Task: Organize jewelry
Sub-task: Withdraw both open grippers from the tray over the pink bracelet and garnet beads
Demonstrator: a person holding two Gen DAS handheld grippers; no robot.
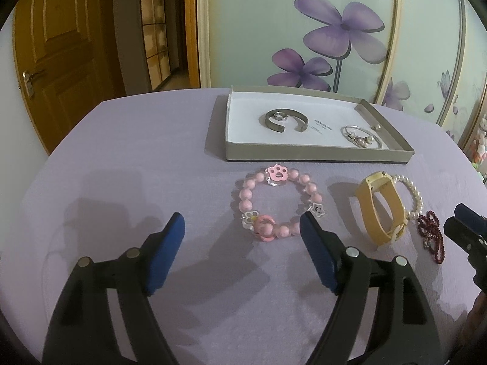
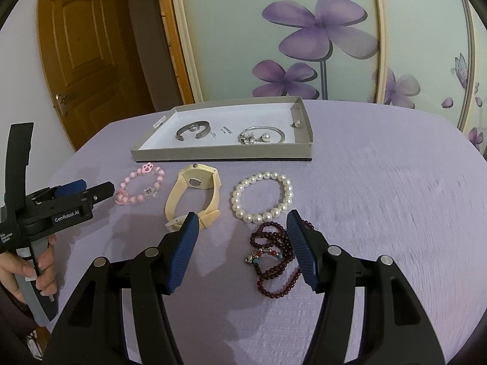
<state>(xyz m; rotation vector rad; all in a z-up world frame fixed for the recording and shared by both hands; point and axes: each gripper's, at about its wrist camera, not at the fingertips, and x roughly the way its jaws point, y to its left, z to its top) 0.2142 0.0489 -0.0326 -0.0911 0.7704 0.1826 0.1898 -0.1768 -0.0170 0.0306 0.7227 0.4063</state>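
Left claw: the left gripper (image 1: 242,228) is spread wide and empty, low over the purple cloth (image 1: 137,158), with the pink bead bracelet (image 1: 275,202) just ahead of its right pad.
Right claw: the right gripper (image 2: 242,228) is also spread and empty; the dark red bead string (image 2: 274,258) lies in a loose heap against its right pad.
Things left out: the pink bracelet, the cream watch (image 2: 194,194), the white pearl bracelet (image 2: 261,196) and the red beads all lie on the cloth in front of the box.
Box: the shallow grey box (image 1: 319,153) sits beyond them and already holds a dark cuff (image 1: 284,118) with a ring (image 1: 279,116) inside it, a silver bangle with charms (image 1: 362,133) and a small stud (image 1: 376,126).
Likely step: picking the next piece, probably red beads on the right or pink bracelet on the left.
How to do it well: centre the pads over one thick part of the strand, go down until they almost touch the cloth, then close slowly so beads do not roll out.
Risk: the red string is looped several times, so it may trail or snag the pearls; lift straight up and clear the box wall before letting go.
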